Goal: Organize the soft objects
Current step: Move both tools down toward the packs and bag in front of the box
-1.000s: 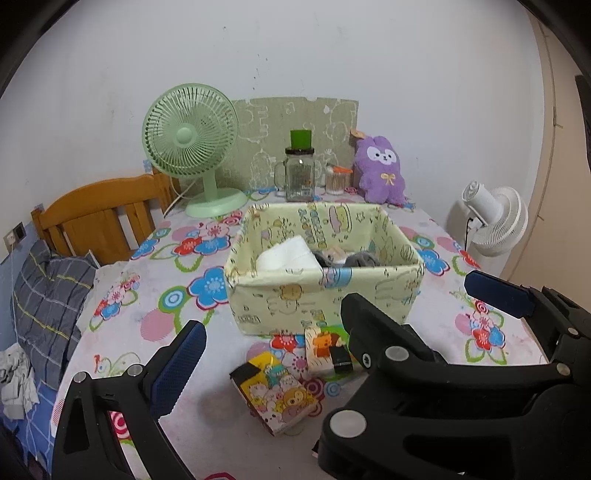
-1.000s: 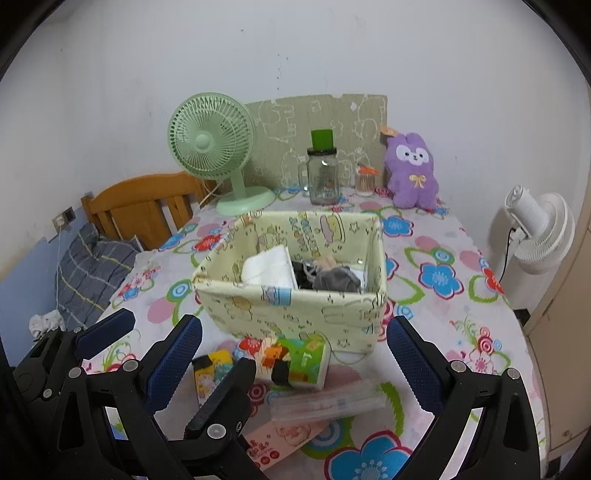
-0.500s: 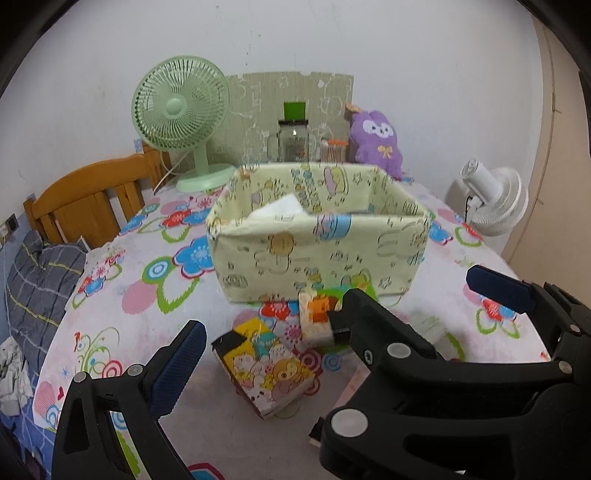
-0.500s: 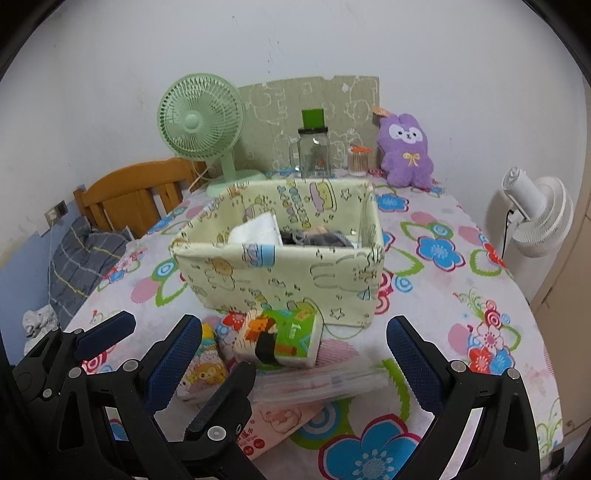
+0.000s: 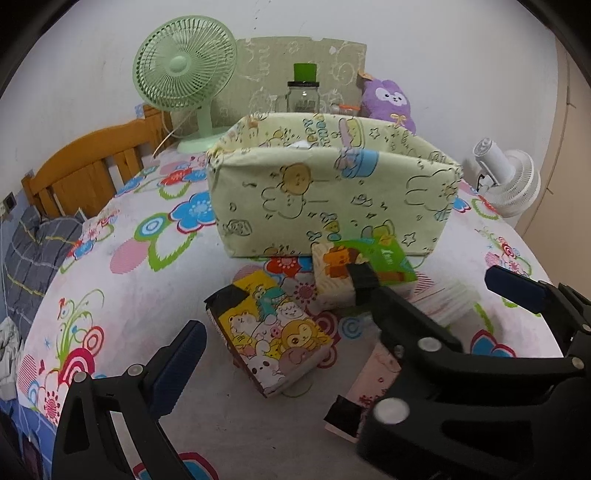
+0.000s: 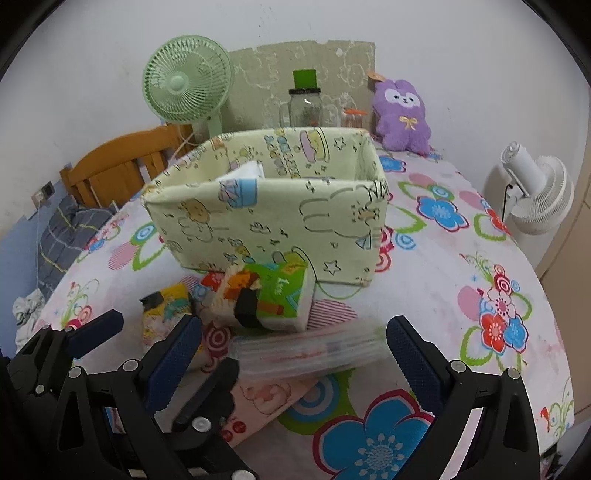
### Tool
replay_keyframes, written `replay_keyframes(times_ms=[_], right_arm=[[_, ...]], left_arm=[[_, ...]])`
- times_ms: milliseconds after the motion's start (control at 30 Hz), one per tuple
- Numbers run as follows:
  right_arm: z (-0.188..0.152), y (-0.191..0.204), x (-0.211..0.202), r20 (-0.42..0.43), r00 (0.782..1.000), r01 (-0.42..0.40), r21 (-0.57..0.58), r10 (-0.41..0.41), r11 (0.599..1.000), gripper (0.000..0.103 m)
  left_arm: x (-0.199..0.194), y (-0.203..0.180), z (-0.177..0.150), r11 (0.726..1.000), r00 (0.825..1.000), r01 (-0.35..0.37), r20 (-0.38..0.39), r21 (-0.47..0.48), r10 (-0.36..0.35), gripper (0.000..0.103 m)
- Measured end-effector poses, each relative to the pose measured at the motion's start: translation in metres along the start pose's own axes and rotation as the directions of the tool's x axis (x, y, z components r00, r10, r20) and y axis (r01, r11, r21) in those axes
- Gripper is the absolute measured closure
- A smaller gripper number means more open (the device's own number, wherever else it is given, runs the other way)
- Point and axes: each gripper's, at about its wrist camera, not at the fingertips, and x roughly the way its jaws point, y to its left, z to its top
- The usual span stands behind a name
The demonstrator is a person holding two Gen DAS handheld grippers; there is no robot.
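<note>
Both my grippers hang wide open, left gripper, right gripper, over soft tissue packs: yellow cartoon pack, green pack, just before pale-green fabric bin.

A plain white wall backs the flower-patterned tabletop. A wooden chair stands at its left, a white floor fan at its right, under soft, even light.

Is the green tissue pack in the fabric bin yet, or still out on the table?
Out. The green tissue pack lies on the tablecloth against the front wall of the fabric bin, between the yellow pack and clear pack.
</note>
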Motion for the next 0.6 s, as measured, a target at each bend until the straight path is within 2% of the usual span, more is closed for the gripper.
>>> replay_keyframes(times_ms=[500,600], right_arm=[[-0.003,-0.004,0.024,-0.07,0.997,0.024,0.016,-0.023,1.0,0.002],[-0.003,-0.004,0.026,-0.077,0.997,0.034,0.012,-0.033,0.999,0.002]], left_arm=[[0.02,0.008,-0.003,1.0,0.998,-0.012,-0.061,-0.021,0.011,0.008],[0.023,0.007,-0.003,0.999,0.997,-0.027,-0.069,-0.02,0.026,0.017]])
